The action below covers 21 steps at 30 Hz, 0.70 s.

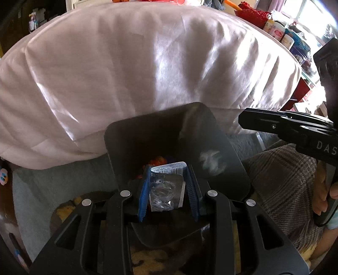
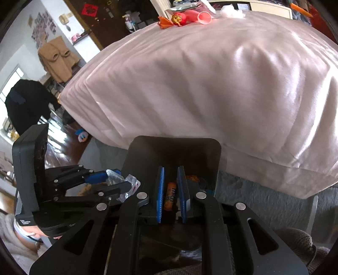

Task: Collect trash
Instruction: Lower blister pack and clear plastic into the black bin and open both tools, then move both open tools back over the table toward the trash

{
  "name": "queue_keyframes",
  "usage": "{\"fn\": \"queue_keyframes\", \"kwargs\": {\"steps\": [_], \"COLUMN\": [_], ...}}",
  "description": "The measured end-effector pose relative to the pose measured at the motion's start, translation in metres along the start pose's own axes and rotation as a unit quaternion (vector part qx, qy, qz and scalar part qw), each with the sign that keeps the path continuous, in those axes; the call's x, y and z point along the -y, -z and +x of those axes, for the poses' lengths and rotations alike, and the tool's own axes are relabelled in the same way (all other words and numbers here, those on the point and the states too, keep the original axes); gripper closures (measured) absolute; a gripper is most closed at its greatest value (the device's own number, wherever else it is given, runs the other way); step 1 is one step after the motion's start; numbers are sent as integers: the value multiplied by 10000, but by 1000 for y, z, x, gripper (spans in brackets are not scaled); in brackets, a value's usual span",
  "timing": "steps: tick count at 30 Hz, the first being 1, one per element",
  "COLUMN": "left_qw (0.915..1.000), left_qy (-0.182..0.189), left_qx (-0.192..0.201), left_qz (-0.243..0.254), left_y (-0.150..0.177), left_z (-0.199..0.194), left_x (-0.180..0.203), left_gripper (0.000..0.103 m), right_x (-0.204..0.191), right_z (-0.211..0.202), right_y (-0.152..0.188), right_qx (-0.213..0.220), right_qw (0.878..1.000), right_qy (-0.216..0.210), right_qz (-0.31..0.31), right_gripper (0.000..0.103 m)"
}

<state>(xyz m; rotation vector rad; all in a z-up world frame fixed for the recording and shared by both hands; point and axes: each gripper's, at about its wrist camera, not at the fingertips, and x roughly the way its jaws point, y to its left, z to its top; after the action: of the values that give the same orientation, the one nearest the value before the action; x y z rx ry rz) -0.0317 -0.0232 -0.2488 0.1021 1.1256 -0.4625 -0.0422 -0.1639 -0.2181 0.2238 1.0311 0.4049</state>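
My left gripper is shut on an empty silver blister pack and holds it over the dark trash bin. Orange trash lies inside the bin. In the right wrist view the left gripper shows at the left with the blister pack at the bin's left side. My right gripper hangs over the same bin, its blue pads a narrow gap apart with nothing between them. An orange candy wrapper lies in the bin below. More trash, red and orange, lies on top of the table.
A table draped in pale pink cloth rises right behind the bin. A grey rug covers the floor. A plush toy lies on the wooden floor at left. Bottles and boxes stand at the far right. A checked fabric is at right.
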Motion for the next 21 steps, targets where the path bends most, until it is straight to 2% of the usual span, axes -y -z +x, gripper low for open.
{"fn": "queue_keyframes", "kwargs": {"steps": [3, 5, 6, 7, 8, 10, 12, 14, 17, 19, 21], "left_qw": [10000, 10000, 10000, 9999, 9999, 9999, 9999, 9998, 9991, 9987, 9984], "left_qy": [14, -7, -15, -19, -19, -37, -83, -182, -351, -408, -437], "left_qx": [-18, -4, 8, 18, 29, 43, 65, 105, 223, 288, 334], "left_qz": [-46, -87, -92, -97, -107, -107, -79, -21, 93, 129, 129], "left_y": [0, 0, 0, 1, 1, 1, 1, 1, -1, -3, -7], "left_z": [0, -1, -1, -2, -3, -4, -5, -8, -17, -23, -28], "left_x": [-2, -4, -5, -5, -6, -7, -6, -5, -4, -6, -9], "left_gripper": [71, 59, 56, 52, 46, 43, 38, 26, 13, 8, 8], "right_x": [3, 8, 11, 13, 15, 16, 16, 18, 23, 25, 26], "right_z": [1, 2, 2, 1, 1, -1, -2, -3, -4, -4, -3], "right_y": [-1, -2, -2, -2, -1, -1, -1, -1, -2, -1, -2], "right_qx": [-14, -25, -31, -33, -24, 24, 63, 86, 135, 144, 125], "right_qw": [10000, 9998, 9996, 9994, 9992, 9992, 9991, 9987, 9981, 9979, 9976], "right_qy": [-18, -35, -39, -42, -32, 7, 2, 55, 33, 30, 77], "right_qz": [68, 209, 272, 341, 395, 410, 423, 492, 594, 633, 679], "right_gripper": [87, 86, 86, 76, 51, 25, 23, 12, 3, 3, 3]}}
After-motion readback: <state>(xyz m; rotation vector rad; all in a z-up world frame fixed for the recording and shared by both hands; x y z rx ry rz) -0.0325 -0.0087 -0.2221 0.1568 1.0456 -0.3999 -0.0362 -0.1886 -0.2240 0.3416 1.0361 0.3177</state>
